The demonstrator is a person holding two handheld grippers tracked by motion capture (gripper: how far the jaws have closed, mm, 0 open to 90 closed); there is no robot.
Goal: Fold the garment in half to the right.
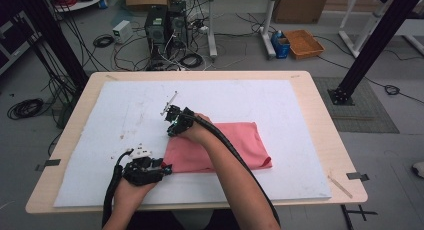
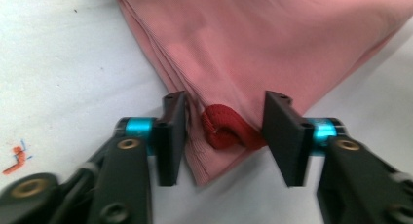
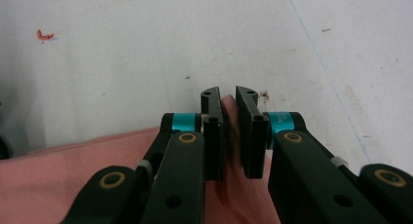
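Fingers of the right gripper pinch soft ribbed pink cloth; left fingers stand apart.

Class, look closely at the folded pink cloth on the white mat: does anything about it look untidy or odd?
Yes. At the near corner of the folded pink cloth, a darker red rolled hem bulges out between the left gripper's open jaws, and the stacked edges fan unevenly.
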